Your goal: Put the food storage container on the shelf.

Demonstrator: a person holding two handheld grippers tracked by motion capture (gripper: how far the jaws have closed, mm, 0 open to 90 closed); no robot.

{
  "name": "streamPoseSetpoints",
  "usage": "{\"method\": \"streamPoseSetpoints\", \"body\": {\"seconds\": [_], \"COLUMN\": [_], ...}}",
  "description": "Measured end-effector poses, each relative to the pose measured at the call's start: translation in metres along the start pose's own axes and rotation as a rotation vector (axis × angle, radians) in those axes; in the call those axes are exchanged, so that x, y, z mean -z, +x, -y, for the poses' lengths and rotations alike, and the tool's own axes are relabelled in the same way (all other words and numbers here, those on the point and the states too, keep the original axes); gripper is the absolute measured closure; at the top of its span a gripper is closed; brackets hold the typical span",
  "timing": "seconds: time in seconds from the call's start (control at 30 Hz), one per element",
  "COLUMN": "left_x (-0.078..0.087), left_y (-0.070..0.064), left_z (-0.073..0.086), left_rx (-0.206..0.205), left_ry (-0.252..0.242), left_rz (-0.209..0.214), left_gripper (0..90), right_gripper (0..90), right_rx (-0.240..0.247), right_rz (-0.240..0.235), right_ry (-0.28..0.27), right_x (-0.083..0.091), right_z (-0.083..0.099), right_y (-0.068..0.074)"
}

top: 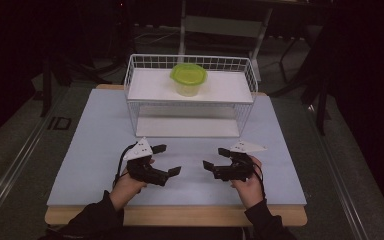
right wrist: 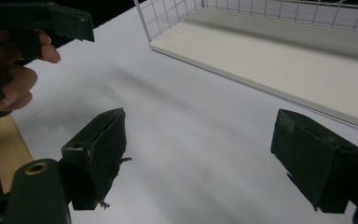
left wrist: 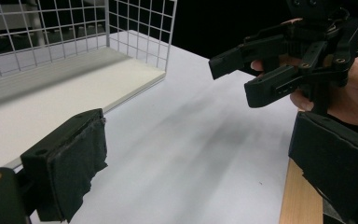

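Note:
A clear tub with a green lid (top: 188, 79) stands on the top shelf of a white wire rack (top: 190, 90) at the back of the mat. My left gripper (top: 167, 160) is held low over the mat in front of the rack, open and empty. My right gripper (top: 215, 158) faces it from the right, also open and empty. In the left gripper view my own jaws stand wide apart (left wrist: 200, 163), and the right gripper (left wrist: 237, 79) hangs open beyond them. The right gripper view has its jaws spread (right wrist: 205, 154) over bare mat.
A pale blue mat (top: 95, 150) covers a wooden table (top: 180, 215) whose edge runs along the near side. The rack's lower shelf (left wrist: 74, 88) (right wrist: 284, 60) lies just ahead of both grippers. Dark floor and chair legs surround the table.

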State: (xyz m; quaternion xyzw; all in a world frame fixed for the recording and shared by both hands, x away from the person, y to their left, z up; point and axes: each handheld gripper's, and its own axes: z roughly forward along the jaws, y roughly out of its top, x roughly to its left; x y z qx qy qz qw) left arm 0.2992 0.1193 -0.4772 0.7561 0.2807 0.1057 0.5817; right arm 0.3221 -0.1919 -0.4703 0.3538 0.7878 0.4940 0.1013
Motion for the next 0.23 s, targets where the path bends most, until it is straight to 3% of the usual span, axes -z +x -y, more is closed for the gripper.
{"method": "streamPoseSetpoints", "body": {"seconds": [0.23], "left_x": [0.0007], "left_y": [-0.0021], "left_z": [0.0040], "left_rx": [-0.011], "left_ry": [0.002], "left_rz": [-0.003], "left_gripper": [4.7], "right_gripper": [17.7], "right_rx": [0.015], "right_rz": [0.012], "right_ry": [0.012], "right_x": [-0.0022], "right_z": [0.0049], "right_y": [-0.0013]}}
